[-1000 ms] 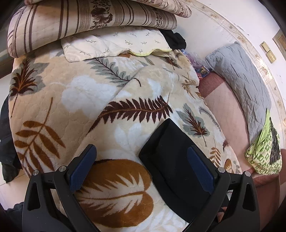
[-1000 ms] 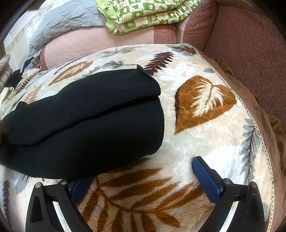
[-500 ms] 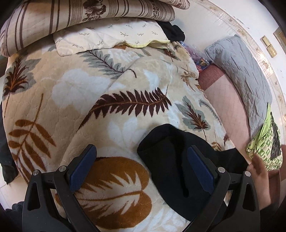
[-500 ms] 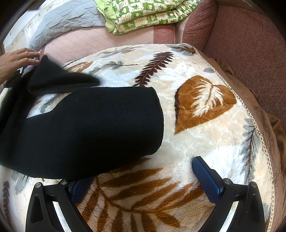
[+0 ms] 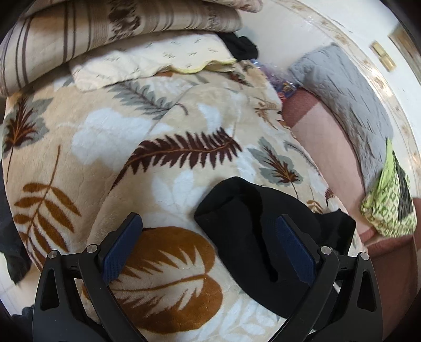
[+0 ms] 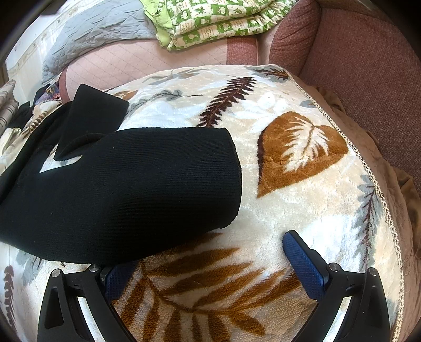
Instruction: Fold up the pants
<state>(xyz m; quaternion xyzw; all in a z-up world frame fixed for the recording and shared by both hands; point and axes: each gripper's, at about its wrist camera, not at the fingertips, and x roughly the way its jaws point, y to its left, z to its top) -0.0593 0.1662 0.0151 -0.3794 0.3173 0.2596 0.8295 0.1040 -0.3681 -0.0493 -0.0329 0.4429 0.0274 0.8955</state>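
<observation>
Two legs of the black pants (image 6: 136, 184) lie apart on the leaf-print blanket (image 6: 302, 210): one spread flat and wide, the other bent back and rumpled at the far side, so by the look of it no fold has been made and the whole task remains. Both grippers hover empty with fingers spread wide; the right gripper (image 6: 213, 260) sits just short of the near leg's long edge, the left gripper (image 5: 208, 247) over the bunched end of the pants (image 5: 252, 226). The near cuff edge lies straight and reachable. Bare blanket lies open to the right up to its corded border. Stacked bedding (image 5: 105, 34) crowds the far end, and a green patterned quilt (image 6: 215, 18) sits well clear on the sofa.
</observation>
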